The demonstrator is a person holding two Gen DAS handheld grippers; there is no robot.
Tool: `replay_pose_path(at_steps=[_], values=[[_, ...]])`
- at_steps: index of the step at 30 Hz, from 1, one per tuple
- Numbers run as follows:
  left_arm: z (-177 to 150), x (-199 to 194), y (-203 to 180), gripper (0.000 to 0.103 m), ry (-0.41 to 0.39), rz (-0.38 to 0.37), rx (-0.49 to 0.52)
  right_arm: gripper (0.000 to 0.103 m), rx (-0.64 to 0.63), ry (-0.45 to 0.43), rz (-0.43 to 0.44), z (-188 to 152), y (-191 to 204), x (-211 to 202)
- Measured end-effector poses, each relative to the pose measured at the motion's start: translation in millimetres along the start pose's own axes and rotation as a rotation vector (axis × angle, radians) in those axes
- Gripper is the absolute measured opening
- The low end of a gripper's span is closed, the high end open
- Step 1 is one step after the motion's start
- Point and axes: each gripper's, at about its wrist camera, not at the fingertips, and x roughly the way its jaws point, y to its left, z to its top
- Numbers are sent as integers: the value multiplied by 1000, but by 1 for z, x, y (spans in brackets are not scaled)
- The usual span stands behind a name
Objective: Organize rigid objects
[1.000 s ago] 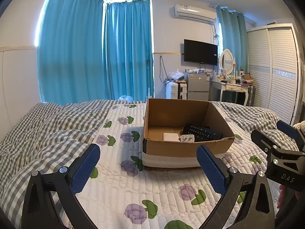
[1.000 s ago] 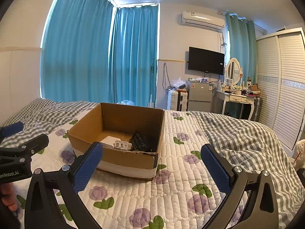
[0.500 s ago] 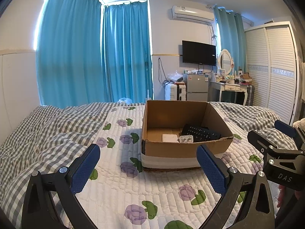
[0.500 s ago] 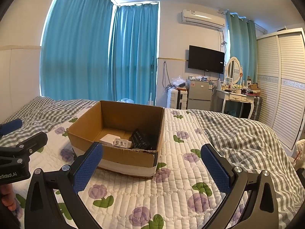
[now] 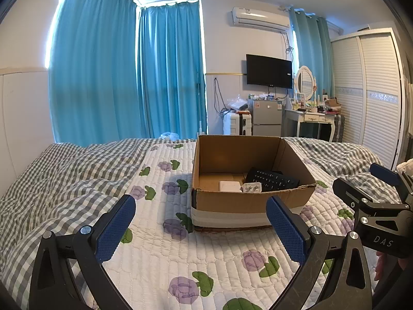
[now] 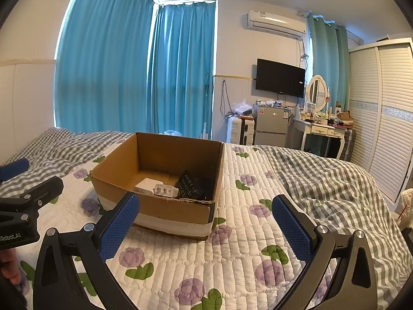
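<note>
Cardboard box (image 5: 247, 201) sits lower — both views tilted up.

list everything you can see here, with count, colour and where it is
cardboard box: 1, brown with white tape, open on the quilt
remote control: 1, black, in the box, right side
flat box: 1, white, on the box floor
small packet: 1, clear-white, in the box by the front wall
quilt: 1, white with purple flowers, on the bed
blanket: 1, grey-white check, beside and beyond the quilt
curtains: blue, far wall
television: 1, black, wall
air conditioner: 1, white, high wall
fridge: 1, grey, under television
wardrobe: 1, white, right
left gripper: blue fingers, open, empty
right gripper: blue fingers, open, empty
</note>
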Motion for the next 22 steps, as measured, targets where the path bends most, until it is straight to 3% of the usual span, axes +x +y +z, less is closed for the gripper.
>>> replay_pose_path(at_steps=[22], values=[[-4, 1, -1, 103, -4, 3, 15, 103, -4, 15, 8, -2, 1, 2]])
